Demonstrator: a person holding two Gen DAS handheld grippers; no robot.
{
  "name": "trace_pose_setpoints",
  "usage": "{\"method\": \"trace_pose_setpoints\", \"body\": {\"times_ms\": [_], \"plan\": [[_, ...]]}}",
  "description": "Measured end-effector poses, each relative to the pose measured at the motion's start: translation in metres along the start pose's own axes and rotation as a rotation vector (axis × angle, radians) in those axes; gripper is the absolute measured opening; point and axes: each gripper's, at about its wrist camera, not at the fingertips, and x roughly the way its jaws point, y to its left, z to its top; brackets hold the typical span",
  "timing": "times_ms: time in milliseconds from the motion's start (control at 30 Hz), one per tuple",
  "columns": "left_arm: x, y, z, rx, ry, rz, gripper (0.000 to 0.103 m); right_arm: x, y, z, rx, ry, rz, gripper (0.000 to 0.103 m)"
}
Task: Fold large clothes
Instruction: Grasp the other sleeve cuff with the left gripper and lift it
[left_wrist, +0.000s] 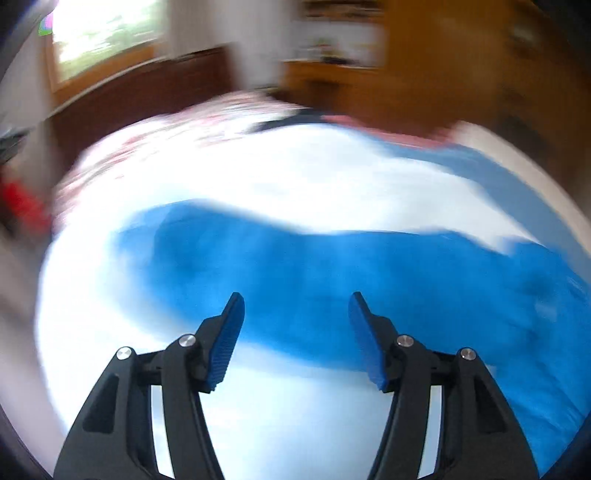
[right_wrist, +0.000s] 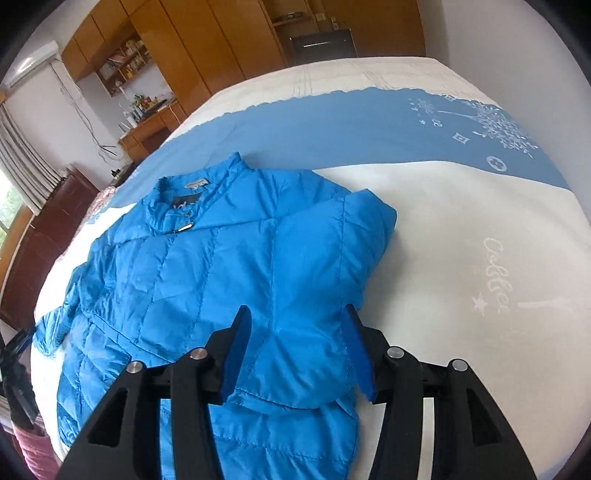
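A bright blue quilted jacket (right_wrist: 207, 280) lies front up on a bed, collar toward the far side. Its right sleeve (right_wrist: 314, 266) is folded across the chest; the other sleeve (right_wrist: 55, 325) trails off to the left. My right gripper (right_wrist: 297, 314) is open, its jaws standing either side of the folded sleeve's cuff, just above it. In the blurred left wrist view the jacket (left_wrist: 332, 288) is a blue band across the white bedspread, and my left gripper (left_wrist: 295, 306) is open and empty above it.
The bed has a white bedspread (right_wrist: 461, 229) with a wide blue band (right_wrist: 332, 129) and white prints. Wooden cupboards (right_wrist: 207, 40) and a cluttered desk (right_wrist: 147, 118) stand beyond it. A dark wooden cabinet (right_wrist: 48, 221) and a window are at left.
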Motion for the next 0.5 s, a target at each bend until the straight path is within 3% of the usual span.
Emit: {"method": "trace_pose_setpoints", "body": {"times_ms": [33,100,133,200,333,433,500], "plan": [[0.009,0.032,0.004,-0.06,0.014,0.058,0.058,0.001,0.003,0.0,-0.007,0.001,-0.009,0.052],[0.022,0.069,0.009,-0.132,0.042,0.064,0.058,0.002,0.005,-0.001,-0.017,0.004,-0.027,0.053],[0.027,0.08,0.011,-0.159,0.053,0.041,0.058,0.003,0.007,-0.001,-0.02,0.006,-0.031,0.053],[0.041,0.102,0.015,-0.229,0.072,-0.089,0.058,0.004,0.009,-0.001,-0.024,0.008,-0.032,0.053],[0.067,0.113,0.022,-0.287,0.113,-0.205,0.058,0.006,0.011,-0.003,-0.026,0.014,-0.041,0.053],[0.084,0.114,0.02,-0.306,0.132,-0.228,0.056,0.008,0.01,-0.004,-0.023,0.018,-0.042,0.053],[0.092,0.107,0.017,-0.307,0.131,-0.216,0.045,0.011,0.009,-0.004,-0.022,0.021,-0.045,0.053]]}}
